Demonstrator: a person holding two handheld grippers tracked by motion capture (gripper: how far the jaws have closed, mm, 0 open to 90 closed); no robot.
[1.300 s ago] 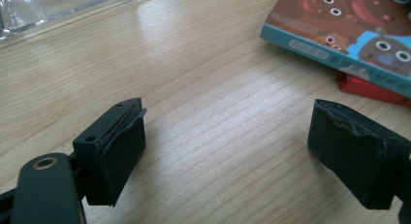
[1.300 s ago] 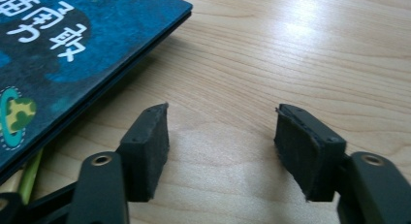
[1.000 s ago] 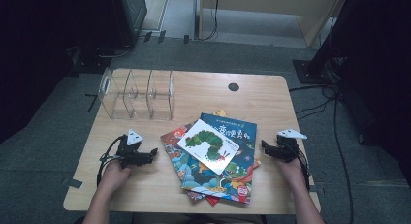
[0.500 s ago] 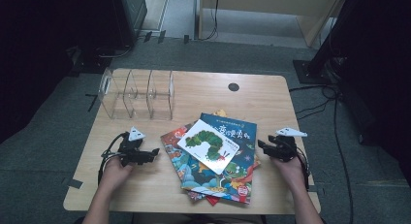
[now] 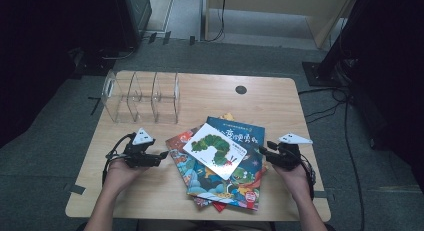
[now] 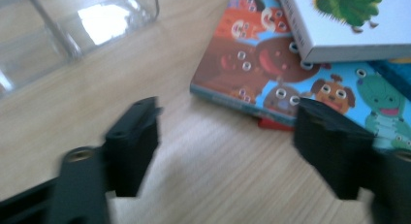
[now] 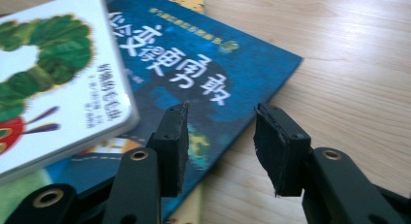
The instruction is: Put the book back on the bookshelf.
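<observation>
A stack of picture books lies mid-table. On top sits a white caterpillar book, over a blue book and a colourful animal book. My left gripper hovers just left of the stack. It is open and its jaws have just been closing a little with nothing between them. My right gripper hovers at the blue book's right edge. Its jaws have just been closing to about half width, with no thing between the pads.
A clear acrylic organizer with three compartments stands at the back left of the wooden table. A black round grommet sits near the far edge. Bare wood lies between the organizer and the books.
The right gripper has edged leftward toward the books and its jaws have narrowed. The left gripper has lifted slightly and shifted a little toward the stack.
</observation>
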